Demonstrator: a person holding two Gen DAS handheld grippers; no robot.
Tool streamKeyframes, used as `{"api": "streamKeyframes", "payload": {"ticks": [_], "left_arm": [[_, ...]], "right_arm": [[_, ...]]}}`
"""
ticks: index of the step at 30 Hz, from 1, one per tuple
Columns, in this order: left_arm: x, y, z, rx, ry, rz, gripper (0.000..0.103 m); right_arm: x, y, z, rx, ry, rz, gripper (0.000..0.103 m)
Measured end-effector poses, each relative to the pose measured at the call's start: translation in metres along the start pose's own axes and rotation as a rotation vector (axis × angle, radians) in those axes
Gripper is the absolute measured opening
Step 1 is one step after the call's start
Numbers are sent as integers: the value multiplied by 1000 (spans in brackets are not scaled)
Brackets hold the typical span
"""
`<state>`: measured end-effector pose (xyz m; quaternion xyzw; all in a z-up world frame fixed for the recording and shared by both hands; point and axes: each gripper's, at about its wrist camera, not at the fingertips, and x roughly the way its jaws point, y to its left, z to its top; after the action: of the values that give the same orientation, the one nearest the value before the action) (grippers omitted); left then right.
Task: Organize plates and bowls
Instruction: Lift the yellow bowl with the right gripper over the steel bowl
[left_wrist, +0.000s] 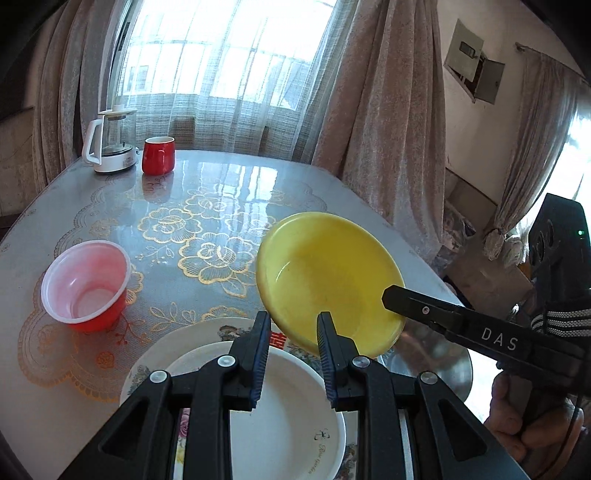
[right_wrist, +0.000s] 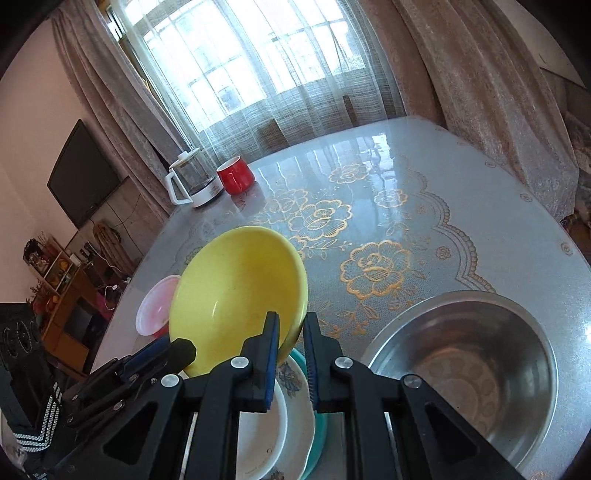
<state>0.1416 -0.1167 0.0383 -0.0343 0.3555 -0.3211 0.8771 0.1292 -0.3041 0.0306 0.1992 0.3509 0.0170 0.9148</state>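
A yellow bowl (left_wrist: 328, 277) hangs tilted above the table, and my right gripper (right_wrist: 291, 320) is shut on its rim. The left wrist view shows that gripper (left_wrist: 388, 296) reaching in from the right onto the bowl's right edge. My left gripper (left_wrist: 294, 318) sits just in front of the bowl's low edge, jaws slightly apart, with nothing pressed between the pads. Below lies a white plate (left_wrist: 288, 417) on a floral plate (left_wrist: 147, 369), with a teal plate (right_wrist: 322, 424) underneath. A steel bowl (right_wrist: 461, 369) stands right of the stack. A pink-and-red plastic bowl (left_wrist: 85, 284) stands to the left.
A red mug (left_wrist: 159, 155) and a glass kettle (left_wrist: 110, 140) stand at the far left of the round table (left_wrist: 240, 184). Curtains and a window lie behind it. A person's hand (left_wrist: 517, 417) holds the right gripper's handle.
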Motion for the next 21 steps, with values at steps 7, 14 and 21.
{"api": "streamKeyframes", "payload": {"ticks": [7, 14, 21], "left_arm": [[4, -52, -11, 75, 34, -78, 25], [21, -87, -21, 123, 95, -124, 26], [42, -100, -31, 134, 166, -140, 26]], "right_arm": [[-47, -36, -21, 29, -45, -48, 13], [-70, -72, -36, 84, -58, -102, 13], [-69, -97, -49, 137, -31, -139, 13]]}}
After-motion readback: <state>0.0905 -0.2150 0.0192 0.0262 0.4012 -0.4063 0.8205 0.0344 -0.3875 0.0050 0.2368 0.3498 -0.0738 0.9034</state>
